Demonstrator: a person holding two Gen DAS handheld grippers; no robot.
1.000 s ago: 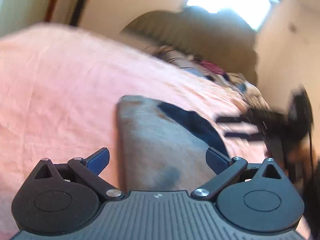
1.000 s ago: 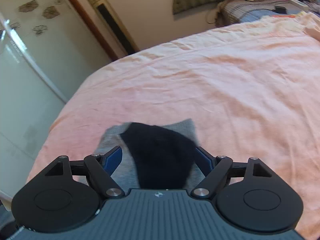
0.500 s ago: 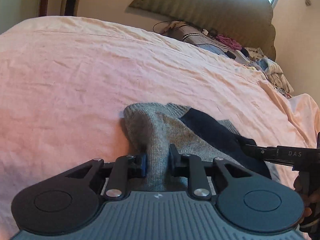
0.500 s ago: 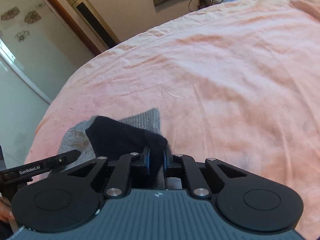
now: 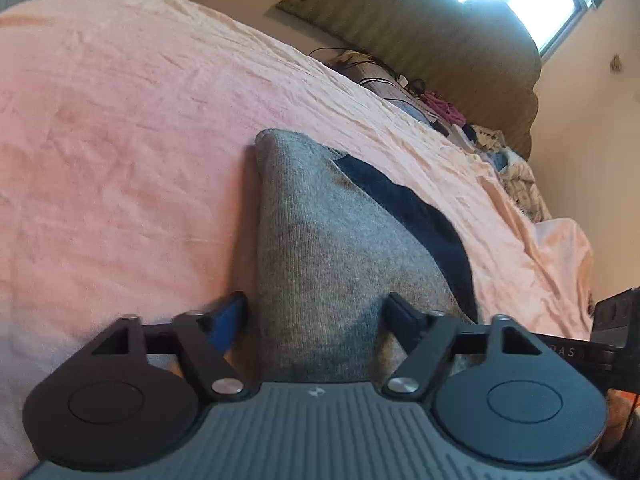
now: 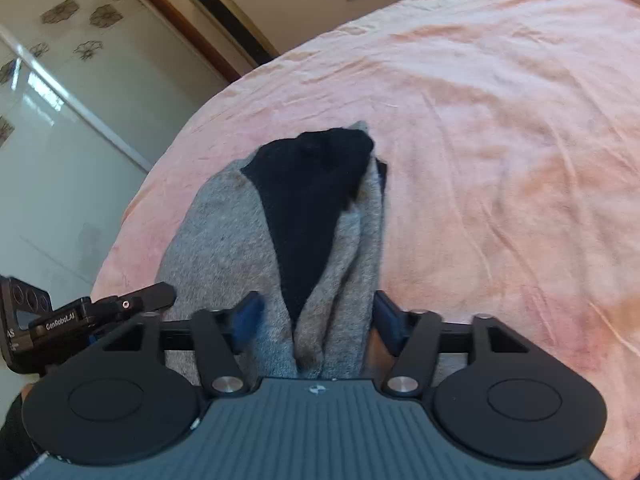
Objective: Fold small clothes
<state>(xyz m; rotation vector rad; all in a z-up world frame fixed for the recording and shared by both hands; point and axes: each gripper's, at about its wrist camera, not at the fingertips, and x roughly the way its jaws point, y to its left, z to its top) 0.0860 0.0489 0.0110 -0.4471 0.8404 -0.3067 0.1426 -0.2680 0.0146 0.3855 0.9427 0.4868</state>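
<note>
A small grey knit garment [image 5: 320, 240] with a black patch [image 5: 420, 216] lies folded on the pink bedsheet [image 5: 120, 140]. My left gripper [image 5: 316, 316] is open, its fingers on either side of the garment's near edge. In the right wrist view the garment [image 6: 224, 232] shows with the black patch [image 6: 312, 200] on top. My right gripper [image 6: 316, 316] is open around the garment's near end. The left gripper [image 6: 80, 316] shows at the left edge of the right wrist view.
The pink sheet [image 6: 500, 140] covers the whole bed. A padded headboard [image 5: 440, 40] and a heap of clothes and cables [image 5: 440, 108] lie at the bed's far end. A glass wardrobe door [image 6: 60, 120] and a tall standing unit [image 6: 224, 16] stand beyond the bed's edge.
Both grippers were shut on the garment half a second ago and have now opened, letting it go. The garment lies folded over, more bunched than before.
</note>
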